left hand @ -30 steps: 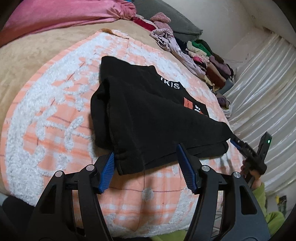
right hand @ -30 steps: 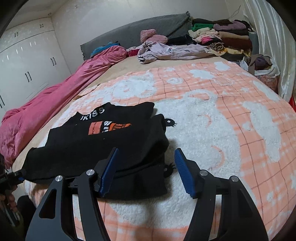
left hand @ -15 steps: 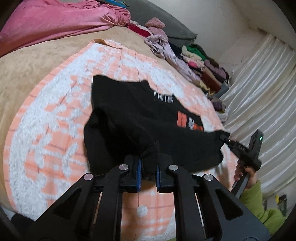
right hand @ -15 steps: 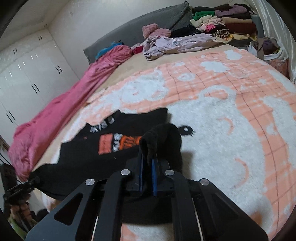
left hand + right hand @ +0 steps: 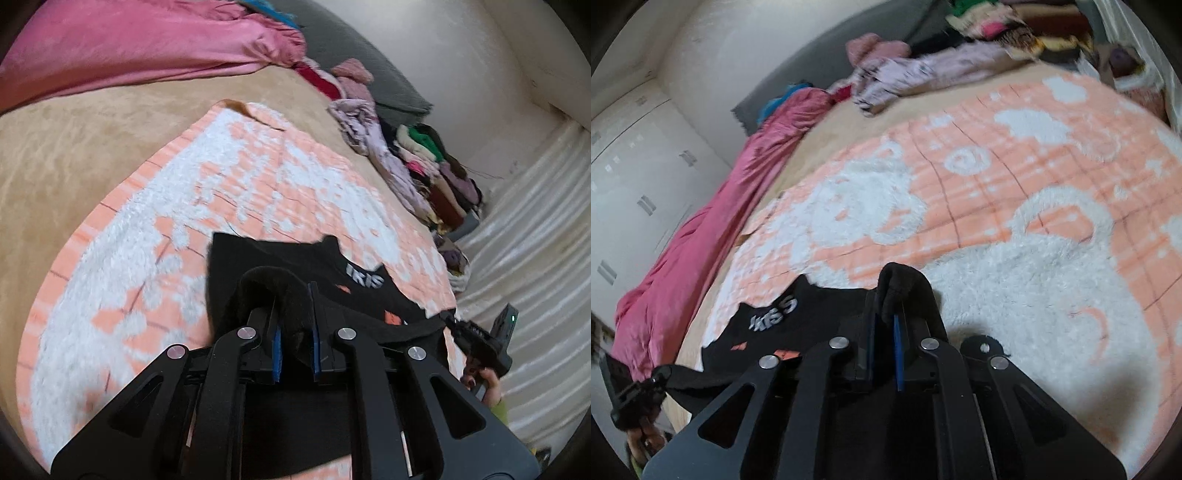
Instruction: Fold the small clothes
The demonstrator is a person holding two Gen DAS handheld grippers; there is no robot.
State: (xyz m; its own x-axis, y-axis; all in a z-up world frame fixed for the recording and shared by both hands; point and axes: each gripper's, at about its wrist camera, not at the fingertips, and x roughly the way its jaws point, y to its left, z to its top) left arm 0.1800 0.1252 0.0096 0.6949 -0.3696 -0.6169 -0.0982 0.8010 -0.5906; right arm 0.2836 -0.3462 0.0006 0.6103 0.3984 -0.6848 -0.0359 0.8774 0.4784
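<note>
Pinching black garment (image 5: 258,258) — both grippers' jaws clamped.

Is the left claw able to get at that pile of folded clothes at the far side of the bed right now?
Probably not as things stand. The left claw is shut on the black shirt, so it is busy, and the pile lies well beyond it across the orange blanket. Nothing blocks the path; it would need to let go first.

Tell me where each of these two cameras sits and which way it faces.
Left wrist: on the left gripper, aimed down the bed at the folded clothes pile; the other hand shows.
Right wrist: on the right gripper, facing the white wardrobe.
Shared: the black printed garment, pinched by both, and the orange-and-white fleece blanket.
</note>
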